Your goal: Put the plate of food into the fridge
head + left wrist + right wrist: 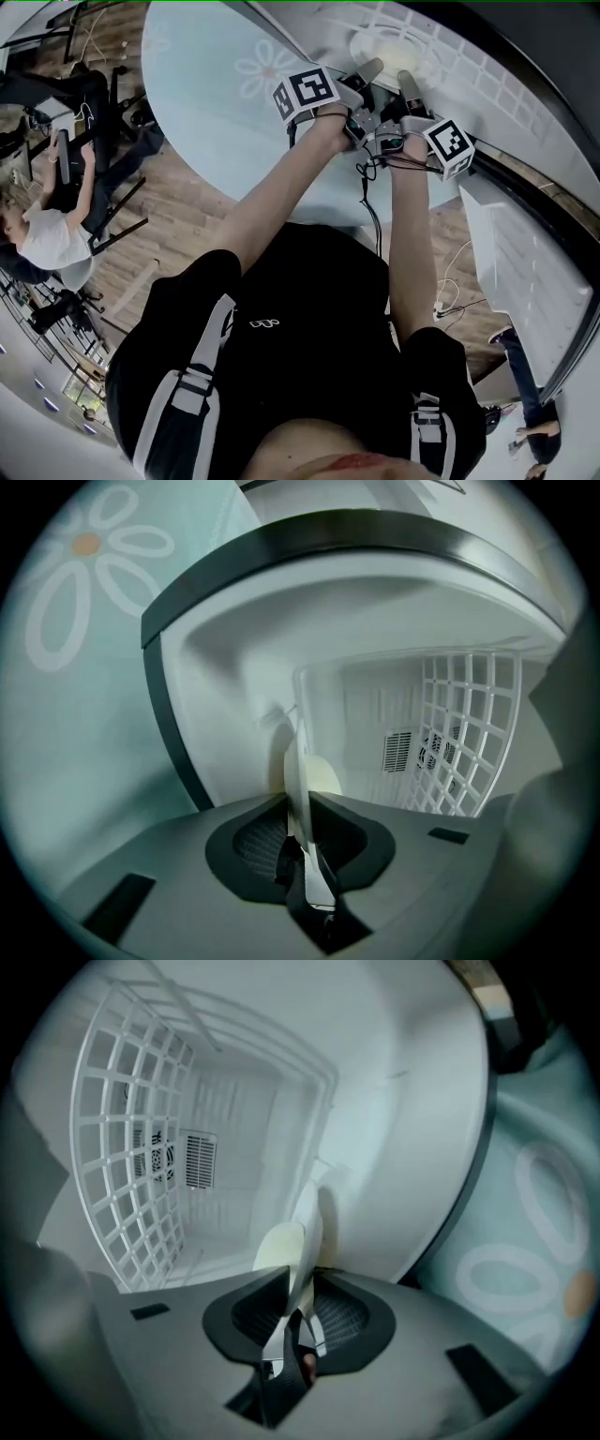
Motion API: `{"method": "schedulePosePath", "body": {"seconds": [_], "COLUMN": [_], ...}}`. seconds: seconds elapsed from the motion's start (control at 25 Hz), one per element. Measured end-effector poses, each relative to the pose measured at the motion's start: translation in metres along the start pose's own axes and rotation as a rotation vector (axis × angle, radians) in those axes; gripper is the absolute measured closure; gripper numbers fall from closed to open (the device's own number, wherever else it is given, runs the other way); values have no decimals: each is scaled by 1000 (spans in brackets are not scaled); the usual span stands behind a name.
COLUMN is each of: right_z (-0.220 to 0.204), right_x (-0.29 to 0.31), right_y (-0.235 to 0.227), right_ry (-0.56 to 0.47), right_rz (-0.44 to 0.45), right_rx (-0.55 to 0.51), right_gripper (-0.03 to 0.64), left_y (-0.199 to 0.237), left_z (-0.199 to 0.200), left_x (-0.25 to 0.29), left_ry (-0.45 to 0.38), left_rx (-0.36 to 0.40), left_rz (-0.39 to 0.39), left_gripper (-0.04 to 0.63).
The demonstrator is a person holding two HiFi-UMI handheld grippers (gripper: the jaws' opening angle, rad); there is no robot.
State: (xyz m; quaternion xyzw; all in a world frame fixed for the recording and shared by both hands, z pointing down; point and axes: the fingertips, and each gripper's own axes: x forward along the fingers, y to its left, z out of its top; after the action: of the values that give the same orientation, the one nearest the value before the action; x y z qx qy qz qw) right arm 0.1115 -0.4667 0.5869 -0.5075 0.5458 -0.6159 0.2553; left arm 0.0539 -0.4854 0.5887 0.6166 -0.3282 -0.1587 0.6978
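A white plate [384,42] with pale yellowish food [323,778] is inside the open white fridge compartment [450,56]. Both grippers reach in from the front and meet its near rim. In the left gripper view, the plate [298,761] stands edge-on between the jaws of my left gripper [302,850], which pinch its rim. In the right gripper view, the plate [305,1227] and food [277,1246] sit between the jaws of my right gripper [298,1321], with a dark gap beside the rim. In the head view, the left gripper [370,73] and right gripper [408,84] are side by side.
A white wire shelf [459,733] [122,1147] stands by the plate inside the fridge. The fridge body is pale teal with daisy prints [216,84]. Its open door [525,253] hangs at the right. Cables [450,291] lie on the wooden floor. A seated person [47,230] is far left.
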Motion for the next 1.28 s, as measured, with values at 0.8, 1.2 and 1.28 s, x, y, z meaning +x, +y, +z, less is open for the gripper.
{"method": "schedulePosePath", "body": {"seconds": [0.8,1.2,1.28], "right_z": [8,-13,-14], "right_x": [-89,-149,-161], "right_y": [14,51,51], "right_ry": [-80,-63,-70], "right_rz": [-38,53,64], "right_rx": [-78,-261,-253], "right_gripper": [462,617,617], "left_y": [-8,-8,-5], "left_z": [-4,-17,-16], "left_x": [-63,-92,-89], "left_ry": [-135,-181,-181], "left_rx": [-85,-48,-51], "left_rz": [40,41,34], "left_gripper": [270,302,324]}}
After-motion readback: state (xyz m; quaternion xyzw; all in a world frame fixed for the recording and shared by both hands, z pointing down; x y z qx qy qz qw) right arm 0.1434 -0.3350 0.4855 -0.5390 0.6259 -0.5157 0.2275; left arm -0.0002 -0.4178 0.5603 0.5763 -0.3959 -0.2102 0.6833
